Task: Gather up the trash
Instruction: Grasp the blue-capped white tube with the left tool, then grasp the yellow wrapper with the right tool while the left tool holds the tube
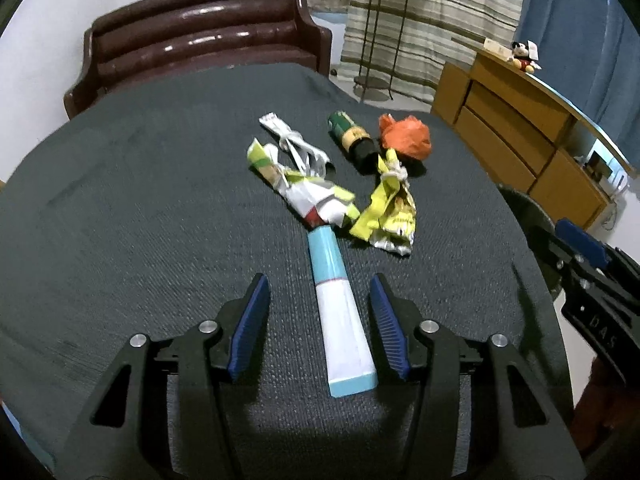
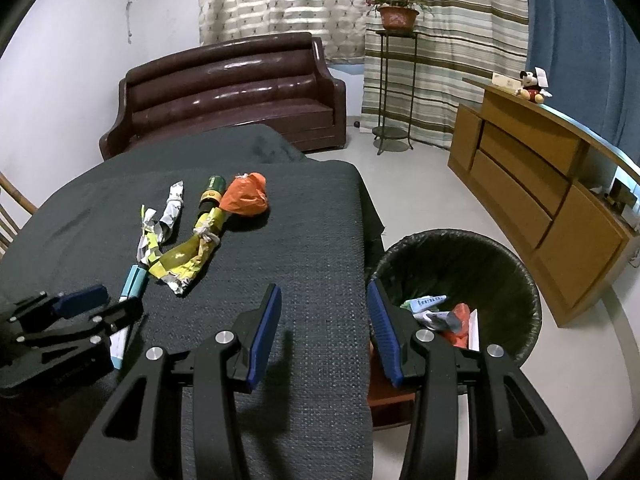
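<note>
Trash is strewn on the dark grey cloth-covered table [image 1: 120, 200]: a blue-and-white flattened tube [image 1: 342, 312] lies between the parted, untouching pads of the left gripper [image 1: 320, 328], crumpled wrappers [image 1: 312, 196], a green bottle [image 1: 352, 140] and an orange bag [image 1: 406, 138] beyond. The right gripper [image 2: 324, 336] is held part-open, empty. Wrappers are seen inside the black-lined bin [image 2: 500, 264] beside the table.

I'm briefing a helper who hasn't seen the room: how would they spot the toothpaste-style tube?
Start at the dark cloth-covered table in front of the brown sofa. At the near end of the litter pile lies the long tube, between the left claw pads. It alone is smooth, turquoise and white, not crumpled.
</note>
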{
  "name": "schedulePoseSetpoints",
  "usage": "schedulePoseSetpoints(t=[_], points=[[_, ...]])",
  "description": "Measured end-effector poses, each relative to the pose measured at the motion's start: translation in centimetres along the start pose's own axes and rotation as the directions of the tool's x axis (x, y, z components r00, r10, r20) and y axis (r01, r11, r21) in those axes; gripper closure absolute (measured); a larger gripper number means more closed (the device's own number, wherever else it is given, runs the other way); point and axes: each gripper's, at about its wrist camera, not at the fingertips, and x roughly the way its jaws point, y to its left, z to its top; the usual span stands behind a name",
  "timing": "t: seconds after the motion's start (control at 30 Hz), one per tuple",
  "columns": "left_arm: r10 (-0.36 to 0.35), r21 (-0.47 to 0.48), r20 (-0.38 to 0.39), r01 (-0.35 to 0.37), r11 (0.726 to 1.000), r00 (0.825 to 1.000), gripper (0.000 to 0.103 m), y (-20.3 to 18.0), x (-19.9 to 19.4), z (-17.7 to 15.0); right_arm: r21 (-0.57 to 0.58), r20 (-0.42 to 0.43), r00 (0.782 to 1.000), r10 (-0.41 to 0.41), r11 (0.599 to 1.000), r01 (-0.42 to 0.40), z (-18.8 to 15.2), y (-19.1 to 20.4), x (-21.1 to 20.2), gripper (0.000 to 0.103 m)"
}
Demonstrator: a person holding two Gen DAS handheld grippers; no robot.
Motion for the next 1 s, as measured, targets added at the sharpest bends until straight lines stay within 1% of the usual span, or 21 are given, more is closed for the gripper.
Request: schedulePoseSetpoints(t=[0.03, 0.13, 0.17, 0.2, 0.27, 0.37, 0.53, 0.73, 0.83, 1.0], points=[[-0.002, 0.002, 0.005, 0.002, 1.000, 1.000, 0.058, 0.2, -0.1, -0.1, 0.001, -0.001, 1.000, 0.001, 1.000, -0.001, 0.0, 0.0, 0.0, 0.058], [-0.012, 0.014, 0.006, 0.012, 1.000, 1.000, 0.070, 0.4, -0.2, -0.4, -0.003, -0.004, 1.000, 0.003, 1.000, -0.003, 0.0, 0.1, 0.2, 0.058], [-0.015, 0.016, 0.009, 0.015, 1.000, 1.000, 0.080, 0.6, -0.3, -0.6, -0.004, -0.004, 1.000, 0.004, 1.000, -0.004, 0.0, 0.2, 0.2, 0.058], [-0.026, 0.013, 0.010, 0.026, 1.000, 1.000, 0.084, 0.7, -0.4, -0.6, -0.006, -0.005, 1.000, 0.005, 1.000, -0.005, 0.1, 0.3, 0.3, 0.058], [-0.040, 0.003, 0.010, 0.040, 0.999, 0.999, 0.086, 1.1, -0.4, -0.8, -0.006, -0.007, 1.000, 0.007, 1.000, -0.007, 0.2, 0.4, 0.4, 0.058], [-0.050, 0.003, 0.014, 0.050, 0.999, 0.999, 0.088, 1.4, -0.7, -1.0, -0.009, -0.008, 1.000, 0.013, 1.000, -0.013, 0.3, 0.8, 0.5, 0.058], [-0.037, 0.002, 0.043, 0.037, 0.999, 0.998, 0.088, 2.3, -1.8, -0.8, -0.024, -0.009, 1.000, 0.029, 0.999, -0.029, 0.7, 1.7, 0.8, 0.058], [0.011, -0.036, 0.081, -0.008, 0.999, 0.997, 0.088, 5.2, -2.5, 0.1, -0.044, -0.013, 0.999, 0.052, 0.998, -0.053, 1.4, 3.6, 1.6, 0.057], [0.043, -0.055, 0.094, -0.038, 0.998, 0.995, 0.088, 6.8, -2.5, 0.7, -0.043, -0.013, 0.998, 0.067, 0.997, -0.067, 2.0, 4.4, 2.0, 0.054], [0.083, -0.080, 0.111, -0.074, 0.994, 0.990, 0.088, 9.2, -2.4, 1.7, -0.054, -0.016, 0.996, 0.082, 0.995, -0.083, 2.9, 5.9, 3.0, 0.053]])
